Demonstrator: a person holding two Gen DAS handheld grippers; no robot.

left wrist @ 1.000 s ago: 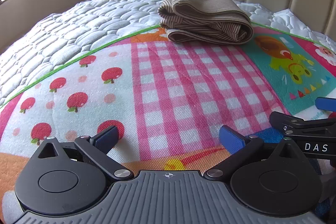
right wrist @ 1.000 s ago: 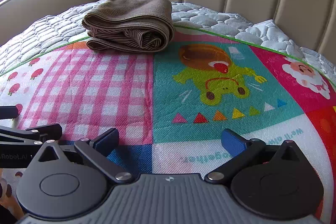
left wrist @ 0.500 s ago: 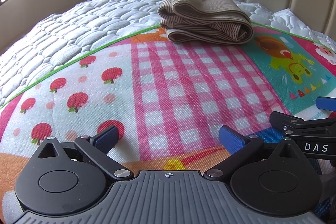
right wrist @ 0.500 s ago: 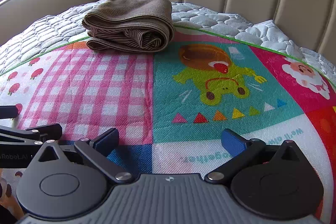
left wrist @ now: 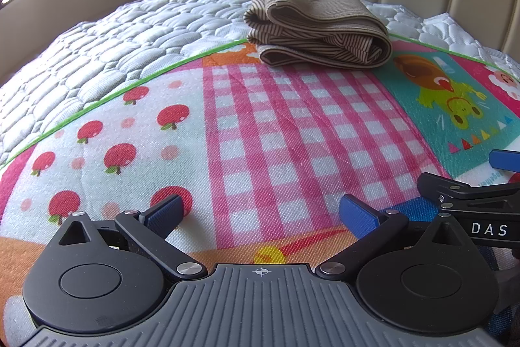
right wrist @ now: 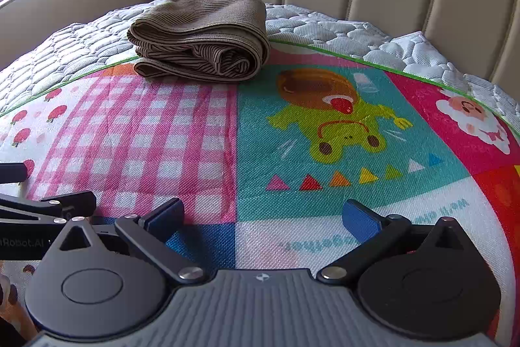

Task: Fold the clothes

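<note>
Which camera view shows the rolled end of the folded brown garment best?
The right wrist view: the folded brown garment turns its rolled, striped end toward this camera, near the middle of the picture. The left wrist view shows the same garment more from its long side, with stacked layers visible but the rolled end at its far right.

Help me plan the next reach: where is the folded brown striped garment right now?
The folded striped garment lies at the far end of the colourful mat, straddling its green edge onto the white quilted mattress, near the headboard; centre-right in the left wrist view, upper left in the right.
</note>
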